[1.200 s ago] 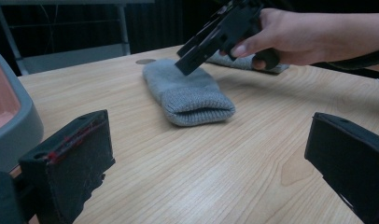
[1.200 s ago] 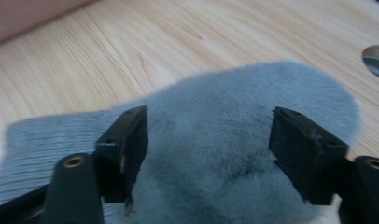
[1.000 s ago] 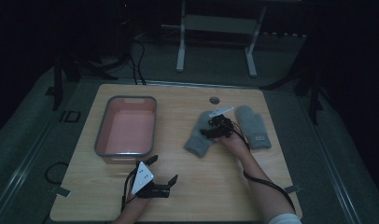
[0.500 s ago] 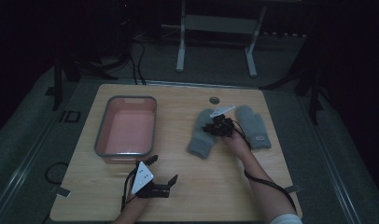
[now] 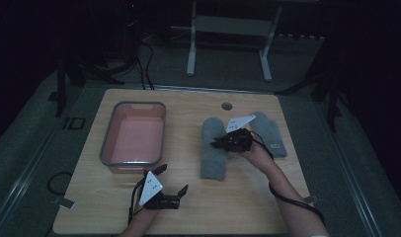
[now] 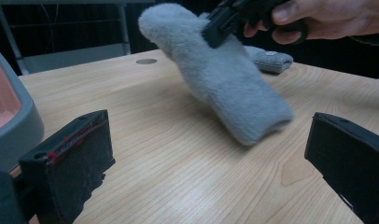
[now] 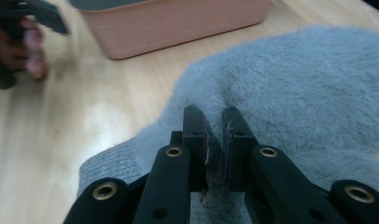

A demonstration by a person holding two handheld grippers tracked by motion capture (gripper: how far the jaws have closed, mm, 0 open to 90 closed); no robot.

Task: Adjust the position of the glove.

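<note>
At counter's right half, right tool (image 5: 219, 143) pinches fold of fluffy grey mitten (image 5: 213, 148), jaws having just closed on it; mitten's far end raised, cuff end on wood. Second mitten (image 5: 272, 134) lies flat just beside. Near front edge, left tool (image 5: 171, 185) rests, jaws spread, nothing between. Pink tub (image 5: 133, 160) at left.

Tub (image 5: 134, 136) left of mittens (image 5: 214, 148)

I see my right gripper (image 7: 217, 140) pinching a fold of the fluffy grey mitten (image 7: 309, 93) over the wooden table (image 7: 61, 121). Beyond stands a pink tub (image 7: 178, 23), with the other hand (image 7: 19, 51) blurred at left
</note>
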